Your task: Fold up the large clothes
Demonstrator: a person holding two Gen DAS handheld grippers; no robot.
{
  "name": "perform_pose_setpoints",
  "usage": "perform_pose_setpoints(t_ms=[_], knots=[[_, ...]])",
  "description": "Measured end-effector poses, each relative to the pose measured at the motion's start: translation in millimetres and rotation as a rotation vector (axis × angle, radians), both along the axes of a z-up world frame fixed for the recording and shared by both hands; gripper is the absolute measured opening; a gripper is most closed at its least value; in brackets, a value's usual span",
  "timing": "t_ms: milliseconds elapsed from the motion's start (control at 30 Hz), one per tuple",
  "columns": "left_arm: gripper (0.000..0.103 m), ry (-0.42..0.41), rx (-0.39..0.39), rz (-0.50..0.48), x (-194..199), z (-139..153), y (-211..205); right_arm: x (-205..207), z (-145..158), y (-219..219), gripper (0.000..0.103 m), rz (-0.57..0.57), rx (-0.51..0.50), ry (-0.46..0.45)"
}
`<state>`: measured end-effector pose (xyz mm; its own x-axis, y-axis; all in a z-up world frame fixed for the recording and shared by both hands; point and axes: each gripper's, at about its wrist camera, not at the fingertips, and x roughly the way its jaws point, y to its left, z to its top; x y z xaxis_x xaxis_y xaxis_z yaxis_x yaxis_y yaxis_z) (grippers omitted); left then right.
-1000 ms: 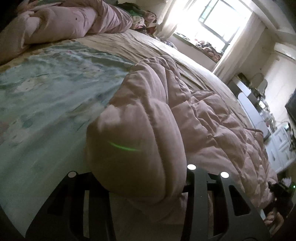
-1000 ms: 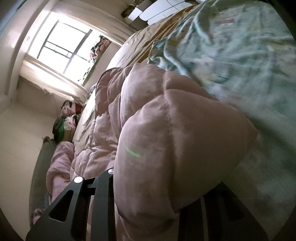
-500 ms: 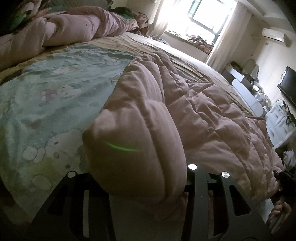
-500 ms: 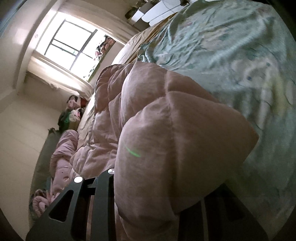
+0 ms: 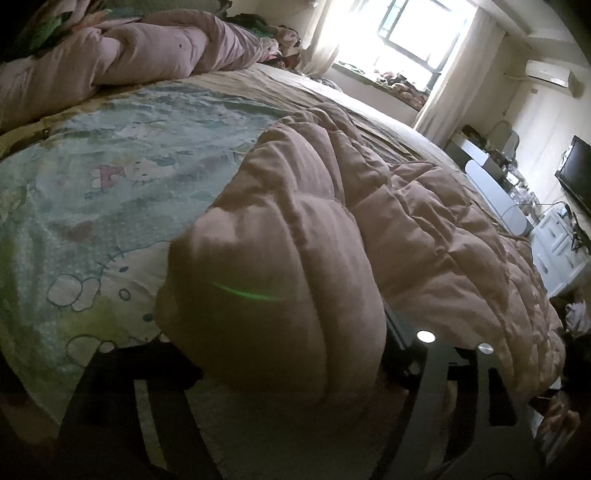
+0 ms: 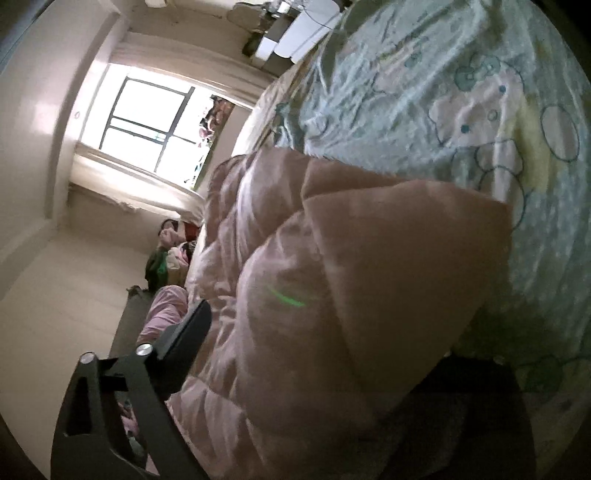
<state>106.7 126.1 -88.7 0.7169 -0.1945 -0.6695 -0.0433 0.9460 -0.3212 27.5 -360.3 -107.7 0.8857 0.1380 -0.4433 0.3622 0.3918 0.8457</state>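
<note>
A large pink quilted garment (image 5: 388,221) lies spread across the bed, its near corner bunched between the fingers of my left gripper (image 5: 284,354), which is shut on it. In the right wrist view the same pink garment (image 6: 332,295) fills the middle, and my right gripper (image 6: 314,369) is shut on another bunched corner of it. The garment trails away toward the window in both views. The fingertips are hidden by the fabric.
The bed carries a pale green cartoon-print sheet (image 5: 110,177), which also shows in the right wrist view (image 6: 461,92). A rolled pink duvet (image 5: 129,62) lies at the head. A bright window (image 5: 417,33), a white cabinet (image 5: 557,254) and a TV (image 5: 576,173) stand beyond the bed.
Both grippers have drawn back toward the bed's near edge with the garment corners held; more cartoon sheet shows. The right gripper's view has rotated and its jaws stand wider.
</note>
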Motion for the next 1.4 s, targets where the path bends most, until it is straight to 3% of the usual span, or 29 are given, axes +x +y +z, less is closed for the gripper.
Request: perform_pose_setpoints(t_ms=[100,267,533,700,867,933,1067,1267,1400], knots=[[0.079,-0.002,0.018,0.008,-5.3,2.1,1.9,-4.6,4.7,-0.8,0.092,-0.001,0.006,-0.002],[0.080,-0.024,0.070,0.011,-19.3,9.6,9.0,-16.1,16.0,-1.4,0.092,0.003,-0.009,-0.014],[0.086,-0.113,0.245,0.040,-46.4,41.0,9.8,-45.5,33.9,-5.3,0.092,-0.050,-0.061,-0.003],[0.088,-0.160,0.269,0.085,-53.5,61.0,9.3,-75.5,84.2,0.8,0.096,-0.141,-0.328,-0.057],[0.090,-0.199,0.315,0.065,-54.8,76.9,-9.7,-65.0,132.6,25.0,0.098,-0.103,-0.596,-0.098],[0.091,-0.216,0.358,0.055,-54.6,81.7,-23.8,-54.8,138.7,39.0,0.098,-0.076,-0.683,-0.080],[0.094,-0.243,0.368,0.013,-53.9,91.1,-50.0,-28.5,141.1,80.8,0.099,0.008,-0.867,-0.032],[0.094,-0.298,0.409,-0.053,-58.3,95.2,-86.7,-3.2,130.1,127.5,0.099,0.111,-0.986,0.013],[0.094,-0.292,0.397,-0.075,-56.3,88.7,-96.4,0.5,118.4,137.3,0.099,0.128,-1.001,0.038]])
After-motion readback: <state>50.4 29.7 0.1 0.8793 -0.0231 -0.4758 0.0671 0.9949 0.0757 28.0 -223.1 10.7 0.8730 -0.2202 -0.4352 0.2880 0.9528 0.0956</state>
